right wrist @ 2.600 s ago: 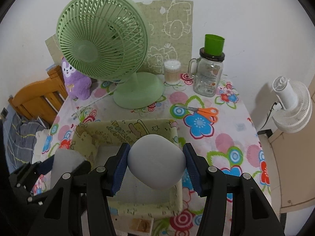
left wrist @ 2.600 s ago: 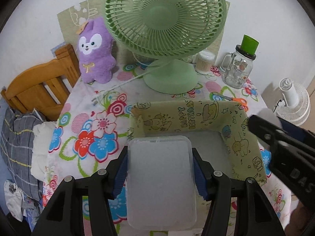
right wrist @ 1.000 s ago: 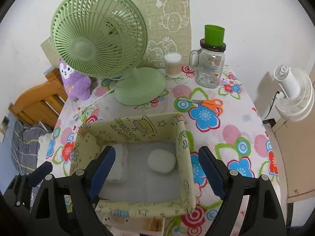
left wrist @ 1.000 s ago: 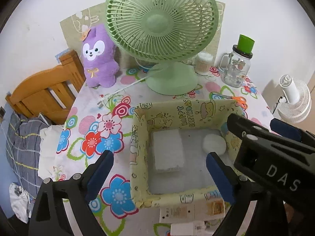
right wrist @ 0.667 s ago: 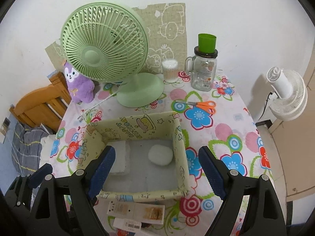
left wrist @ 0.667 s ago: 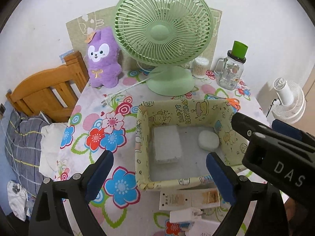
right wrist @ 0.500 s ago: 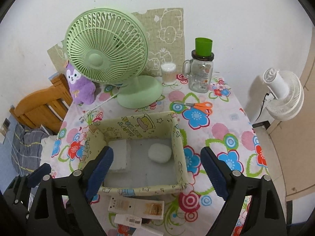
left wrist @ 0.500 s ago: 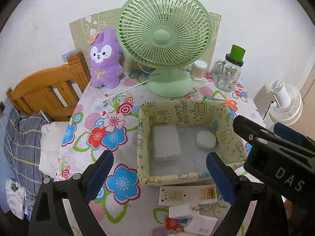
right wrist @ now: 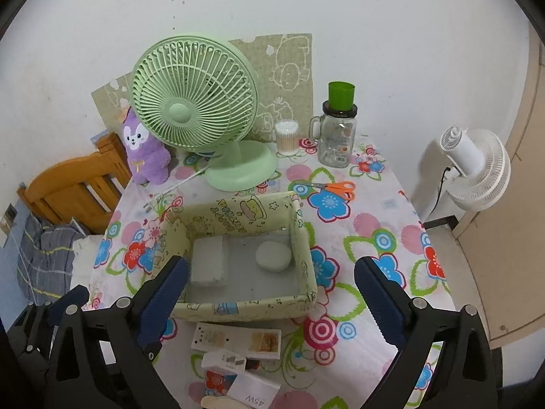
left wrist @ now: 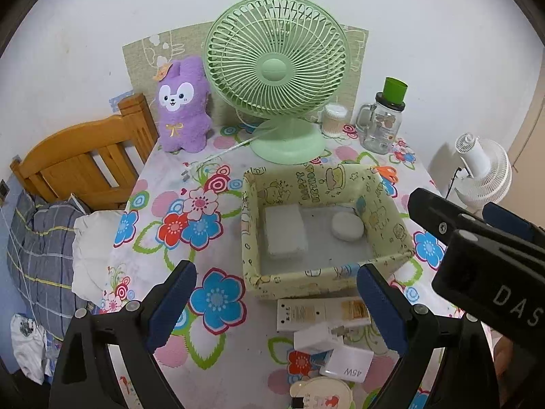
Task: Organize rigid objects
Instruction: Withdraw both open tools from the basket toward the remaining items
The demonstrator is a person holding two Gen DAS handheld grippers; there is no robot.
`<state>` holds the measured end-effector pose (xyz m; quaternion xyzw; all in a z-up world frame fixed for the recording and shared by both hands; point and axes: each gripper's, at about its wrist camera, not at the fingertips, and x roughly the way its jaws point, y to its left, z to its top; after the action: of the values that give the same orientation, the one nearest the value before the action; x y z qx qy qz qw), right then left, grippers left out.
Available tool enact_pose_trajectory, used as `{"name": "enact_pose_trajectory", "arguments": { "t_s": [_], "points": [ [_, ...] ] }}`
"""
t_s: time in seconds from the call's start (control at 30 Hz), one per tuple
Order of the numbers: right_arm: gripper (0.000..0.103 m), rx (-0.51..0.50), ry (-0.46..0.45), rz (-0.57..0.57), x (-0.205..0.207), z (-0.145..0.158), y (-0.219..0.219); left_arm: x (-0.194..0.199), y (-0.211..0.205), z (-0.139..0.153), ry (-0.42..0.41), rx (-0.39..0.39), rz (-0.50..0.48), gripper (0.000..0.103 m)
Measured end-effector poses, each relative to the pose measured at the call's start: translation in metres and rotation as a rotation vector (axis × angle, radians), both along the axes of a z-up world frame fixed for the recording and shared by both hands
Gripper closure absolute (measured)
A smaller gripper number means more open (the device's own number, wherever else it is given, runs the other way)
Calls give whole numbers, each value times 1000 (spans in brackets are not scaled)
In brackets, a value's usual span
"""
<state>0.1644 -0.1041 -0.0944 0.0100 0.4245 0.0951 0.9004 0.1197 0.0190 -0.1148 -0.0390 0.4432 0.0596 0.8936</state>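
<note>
A yellow-green fabric bin [left wrist: 327, 184] [right wrist: 238, 214] stands mid-table. Inside lie a white rectangular box [left wrist: 284, 230] [right wrist: 207, 260] on the left and a white rounded case [left wrist: 346, 225] [right wrist: 273, 256] on the right. My left gripper [left wrist: 277, 306] hangs open above the bin's near edge, nothing between its fingers. My right gripper [right wrist: 269, 294] is also above the near edge, its jaws still opening and empty; its black body shows at the right of the left wrist view. Small white boxes [left wrist: 322, 310] [right wrist: 236, 339] and a white charger marked 45W [left wrist: 345, 364] [right wrist: 253, 393] lie in front of the bin.
At the back stand a green desk fan [left wrist: 277, 75] [right wrist: 194, 109], a purple plush [left wrist: 182, 112], a cotton-swab jar [right wrist: 287, 138] and a glass mug jar with green cup [right wrist: 337, 136]. Orange scissors [right wrist: 332, 187] lie right of the bin. A wooden headboard [left wrist: 81, 160] and bedding sit left; a white fan [right wrist: 477, 167] right.
Both grippers let go of the white box and the rounded case, which now lie in the bin. Both have pulled back and up; more items at the table's near edge have come into view.
</note>
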Motion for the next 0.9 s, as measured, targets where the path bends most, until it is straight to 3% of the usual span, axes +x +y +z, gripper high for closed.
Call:
{"name": "enact_pose_trajectory", "arguments": {
  "t_s": [0.47,0.9],
  "points": [
    [3,-15,-34,10,-34,5,1,-27,2,1,-7,-9,-39,6],
    [3,-29,-22,3,-61,-8,-2,-48,6,-14,19,-32,-75,6]
  ]
}}
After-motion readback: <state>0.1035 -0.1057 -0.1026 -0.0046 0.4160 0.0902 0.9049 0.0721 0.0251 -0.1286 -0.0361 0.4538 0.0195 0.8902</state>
